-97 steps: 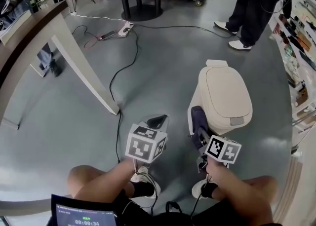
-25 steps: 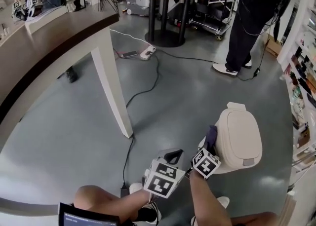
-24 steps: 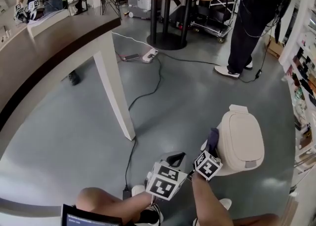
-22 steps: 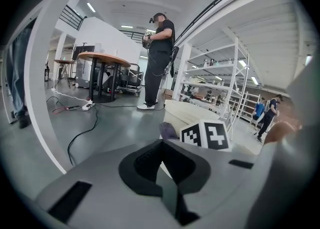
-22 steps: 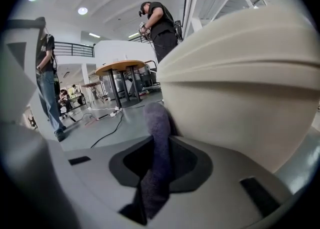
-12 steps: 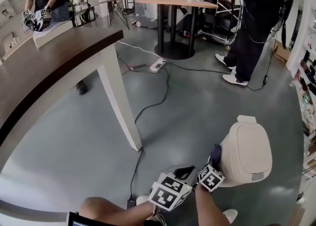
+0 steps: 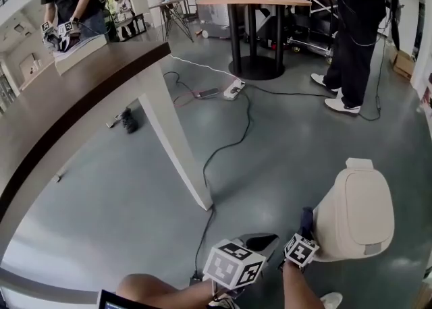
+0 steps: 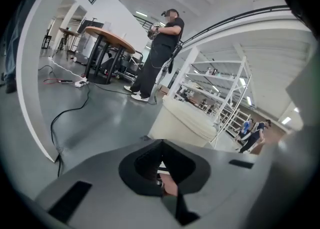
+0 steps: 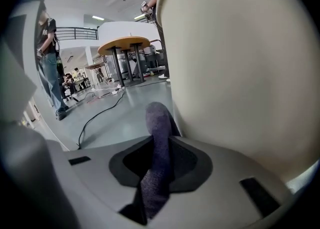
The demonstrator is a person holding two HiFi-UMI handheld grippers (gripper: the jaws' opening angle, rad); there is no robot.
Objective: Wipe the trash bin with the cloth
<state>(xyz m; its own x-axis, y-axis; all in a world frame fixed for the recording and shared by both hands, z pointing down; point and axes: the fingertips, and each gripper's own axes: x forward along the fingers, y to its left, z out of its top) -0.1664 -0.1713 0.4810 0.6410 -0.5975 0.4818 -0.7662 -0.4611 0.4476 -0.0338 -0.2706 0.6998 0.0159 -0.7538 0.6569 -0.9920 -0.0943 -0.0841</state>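
The cream trash bin [image 7: 356,212] stands on the grey floor at the lower right, lid closed. My right gripper [image 7: 305,228] is shut on a dark purple cloth [image 7: 307,220] that rests against the bin's left side. In the right gripper view the cloth [image 9: 158,123] sticks up out of my right gripper [image 9: 160,143], with the bin wall [image 9: 240,73] filling the right of the picture. My left gripper [image 7: 262,240] hovers just left of the right one, shut and empty. Seen from my left gripper [image 8: 162,143], the bin [image 8: 182,123] lies ahead.
A long wooden counter with a white slanted leg [image 7: 177,152] runs along the left. A black cable [image 7: 226,147] trails from a power strip [image 7: 235,90] towards my feet. A round table [image 7: 253,1] and a standing person [image 7: 354,31] are behind the bin.
The head view has tilted upward, so the bin and both grippers sit lower and further right in it. The right gripper still holds the cloth against the bin's left side.
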